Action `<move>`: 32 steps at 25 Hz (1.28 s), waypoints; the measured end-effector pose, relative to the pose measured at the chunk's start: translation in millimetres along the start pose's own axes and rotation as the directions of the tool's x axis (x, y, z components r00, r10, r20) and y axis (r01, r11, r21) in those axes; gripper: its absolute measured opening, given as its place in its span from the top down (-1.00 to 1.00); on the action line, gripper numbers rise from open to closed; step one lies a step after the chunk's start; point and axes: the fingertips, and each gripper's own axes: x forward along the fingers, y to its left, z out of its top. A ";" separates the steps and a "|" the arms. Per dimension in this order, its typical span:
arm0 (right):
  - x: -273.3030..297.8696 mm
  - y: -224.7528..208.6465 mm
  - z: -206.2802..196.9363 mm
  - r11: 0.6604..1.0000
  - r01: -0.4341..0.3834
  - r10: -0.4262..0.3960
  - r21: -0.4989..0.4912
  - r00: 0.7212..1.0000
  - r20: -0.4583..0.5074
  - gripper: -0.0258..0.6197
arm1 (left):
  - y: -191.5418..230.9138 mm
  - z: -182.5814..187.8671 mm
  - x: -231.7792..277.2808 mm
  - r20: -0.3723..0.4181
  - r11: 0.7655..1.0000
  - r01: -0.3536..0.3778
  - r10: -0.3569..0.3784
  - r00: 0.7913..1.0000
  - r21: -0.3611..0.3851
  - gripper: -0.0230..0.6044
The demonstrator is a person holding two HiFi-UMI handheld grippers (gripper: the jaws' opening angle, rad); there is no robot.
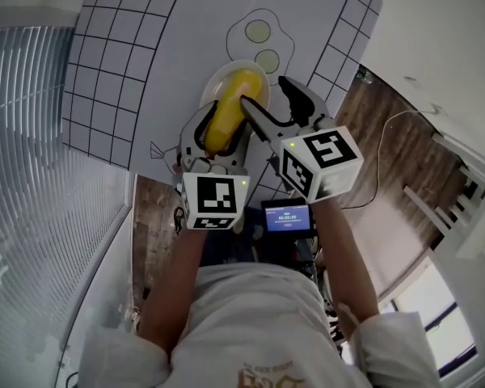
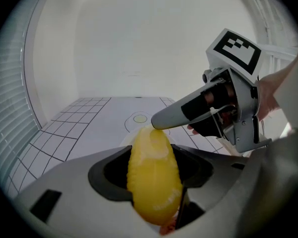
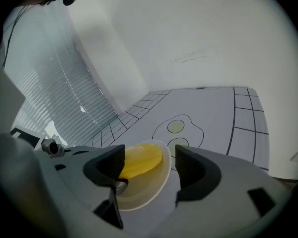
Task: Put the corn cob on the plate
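Note:
The yellow corn cob (image 1: pixel 230 107) lies lengthwise between the jaws of my left gripper (image 1: pixel 225 124), which is shut on it just over the white plate (image 1: pixel 212 78). In the left gripper view the corn cob (image 2: pixel 154 182) fills the gap of the left gripper (image 2: pixel 154 155). My right gripper (image 1: pixel 264 90) stands open beside it, and one of its fingers (image 2: pixel 174 115) touches the cob's far end. In the right gripper view the corn cob (image 3: pixel 141 160) and the plate (image 3: pixel 154 187) show between the open jaws of the right gripper (image 3: pixel 148 155).
A white mat with a black grid (image 1: pixel 145 55) covers the table, with a fried-egg drawing (image 1: pixel 261 39) just beyond the plate. Window blinds (image 1: pixel 32 136) run along the left. A small lit screen (image 1: pixel 288 217) sits below the grippers, over wooden floor (image 1: pixel 388 136).

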 end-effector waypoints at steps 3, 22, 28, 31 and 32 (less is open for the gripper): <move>2.4 0.3 -1.1 1.000 -0.008 0.008 -0.008 1.000 -0.006 -0.07 | 0.9 -3.5 2.4 -0.010 1.000 -0.008 0.008 1.000 -0.004 0.14; 12.2 -2.3 -13.4 1.000 -0.018 0.017 -0.023 0.999 -0.051 -0.20 | -0.6 -29.6 17.4 -0.061 1.000 -0.001 0.002 0.998 0.027 0.13; 10.7 -6.8 -15.8 1.000 -0.016 0.017 0.012 0.998 -0.057 -0.24 | -5.2 -31.0 18.0 -0.053 0.995 0.004 0.001 0.999 0.096 0.13; 10.8 -8.0 -16.1 1.000 -0.011 0.013 0.029 0.998 -0.055 -0.25 | -6.2 -29.5 17.4 -0.038 0.996 0.008 -0.005 0.999 0.093 0.11; 10.7 -8.1 -16.1 1.000 -0.007 0.009 0.029 0.998 -0.056 -0.25 | -6.6 -29.5 16.4 -0.036 0.996 0.011 -0.008 0.999 0.092 0.10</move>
